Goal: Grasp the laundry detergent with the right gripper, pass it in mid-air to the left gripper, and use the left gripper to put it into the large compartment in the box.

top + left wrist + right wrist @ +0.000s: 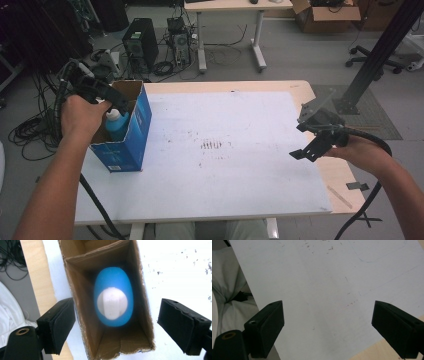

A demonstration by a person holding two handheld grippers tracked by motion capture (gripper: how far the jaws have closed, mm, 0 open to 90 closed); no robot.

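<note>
Blue bottle [117,125] with a white cap stands upright inside the open cardboard box [134,131] at the left of the high view, on the white tabletop [225,165]. Your left gripper [107,97] hangs just above the box, its jaws apart and nothing between them. Your right gripper [312,145], at the right edge of the frame, is well apart from the box, jaws also wide and empty.

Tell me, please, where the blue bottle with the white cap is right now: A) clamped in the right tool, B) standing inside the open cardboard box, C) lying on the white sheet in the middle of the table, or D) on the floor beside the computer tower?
B: the blue bottle stands in the cardboard box, its white cap up, under the open left tool.
</note>
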